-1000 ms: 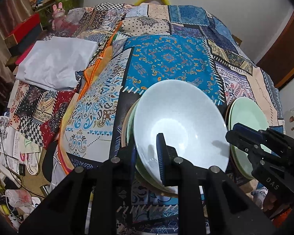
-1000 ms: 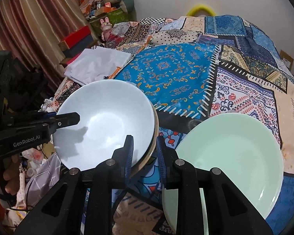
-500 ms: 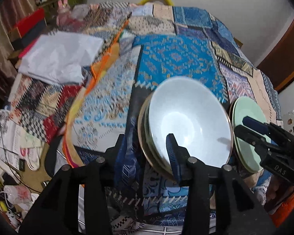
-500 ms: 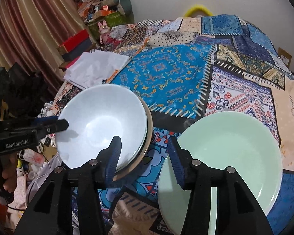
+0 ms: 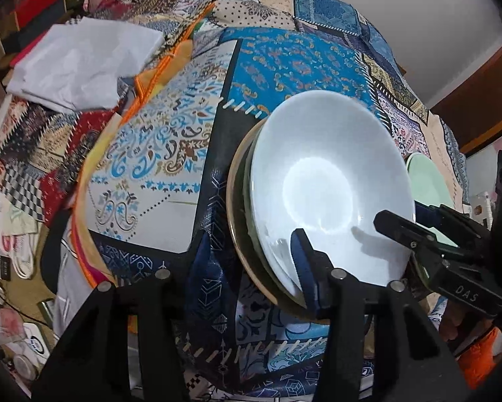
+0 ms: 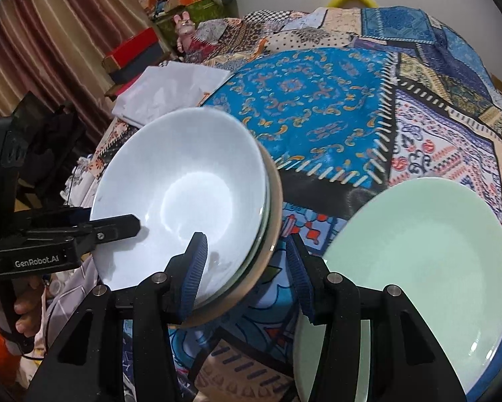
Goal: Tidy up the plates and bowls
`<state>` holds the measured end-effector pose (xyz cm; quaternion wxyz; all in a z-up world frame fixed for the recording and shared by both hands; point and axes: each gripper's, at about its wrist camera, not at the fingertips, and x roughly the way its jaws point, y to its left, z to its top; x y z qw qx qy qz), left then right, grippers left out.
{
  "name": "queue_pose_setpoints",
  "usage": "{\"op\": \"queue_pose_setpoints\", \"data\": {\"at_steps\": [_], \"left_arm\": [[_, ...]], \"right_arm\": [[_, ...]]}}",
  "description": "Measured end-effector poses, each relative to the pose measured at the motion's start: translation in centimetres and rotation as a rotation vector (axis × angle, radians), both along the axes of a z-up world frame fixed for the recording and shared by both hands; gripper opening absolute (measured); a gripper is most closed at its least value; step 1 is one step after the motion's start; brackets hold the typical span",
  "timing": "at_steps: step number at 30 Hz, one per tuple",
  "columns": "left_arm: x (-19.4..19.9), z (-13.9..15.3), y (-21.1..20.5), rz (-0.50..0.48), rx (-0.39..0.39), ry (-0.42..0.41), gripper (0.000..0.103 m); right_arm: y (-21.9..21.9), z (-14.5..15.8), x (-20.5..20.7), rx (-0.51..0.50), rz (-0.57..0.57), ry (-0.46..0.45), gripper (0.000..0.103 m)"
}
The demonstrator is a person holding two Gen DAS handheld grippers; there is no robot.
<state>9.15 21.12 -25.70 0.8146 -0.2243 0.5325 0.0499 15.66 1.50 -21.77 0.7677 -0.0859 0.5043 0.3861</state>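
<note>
White china fills the near middle of both wrist views: the white bowl [image 5: 331, 184] sits on top of a stack of dishes [image 6: 273, 201], a greenish rim and then a tan rim showing beneath it. The left gripper [image 5: 251, 261] has just been opening; its jaws now stand apart astride the stack's near edge, one blue pad inside the bowl, the other outside against the patchwork cloth [image 5: 157, 154], neither pad pressing. The right gripper [image 6: 245, 268] has likewise just let go, and its jaws straddle the stack's rim at about five o'clock of the bowl, released, with clear gaps on both sides. In the right wrist view, the pale green plate [image 6: 418, 268] lies at the stack's three o'clock, near it but apart, flat on the cloth. Farther off, at about eleven o'clock, a folded white cloth [image 6: 170, 90] rests on the patchwork, and beyond it red boxes [image 6: 130, 50] stand before a striped curtain [image 6: 50, 33].
</note>
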Motion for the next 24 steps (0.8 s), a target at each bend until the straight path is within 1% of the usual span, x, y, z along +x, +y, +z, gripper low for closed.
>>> {"op": "queue_pose_setpoints", "data": {"at_steps": [3, 4, 5, 8, 10, 11, 12, 15, 19, 24], "left_arm": [[0.3, -0.4, 0.0, 0.003, -0.006, -0.001, 0.050], [0.3, -0.5, 0.0, 0.006, -0.005, -0.002, 0.050], [0.4, -0.6, -0.1, 0.006, 0.003, -0.005, 0.050], [0.6, -0.5, -0.4, 0.000, 0.031, -0.011, 0.049], [0.6, -0.5, -0.5, -0.002, 0.042, -0.019, 0.046], [0.6, -0.5, -0.7, -0.008, 0.031, -0.029, 0.038], [0.7, -0.4, -0.9, -0.016, 0.017, -0.035, 0.034], [0.7, -0.2, -1.3, -0.004, 0.051, -0.039, 0.034], [0.8, 0.0, -1.3, 0.005, 0.048, -0.038, 0.034], [1.2, 0.7, -1.8, 0.010, 0.082, -0.037, 0.034]], "right_arm": [[0.5, -0.5, 0.1, -0.001, 0.007, 0.013, 0.045], [0.6, -0.6, 0.1, 0.002, 0.010, 0.020, 0.043], [0.8, -0.7, 0.1, 0.002, 0.011, 0.024, 0.040], [0.9, -1.0, 0.1, -0.007, 0.009, 0.005, 0.037], [0.9, -1.0, 0.1, -0.006, 0.007, -0.004, 0.036], [1.0, -0.9, 0.2, -0.008, 0.005, -0.005, 0.036], [1.1, -0.9, 0.2, -0.014, 0.000, -0.008, 0.035], [1.1, -0.8, 0.4, -0.011, -0.010, -0.003, 0.034], [1.1, -0.7, 0.6, -0.010, -0.023, 0.005, 0.033], [0.7, -0.5, 0.8, 0.004, -0.050, 0.021, 0.032]]}}
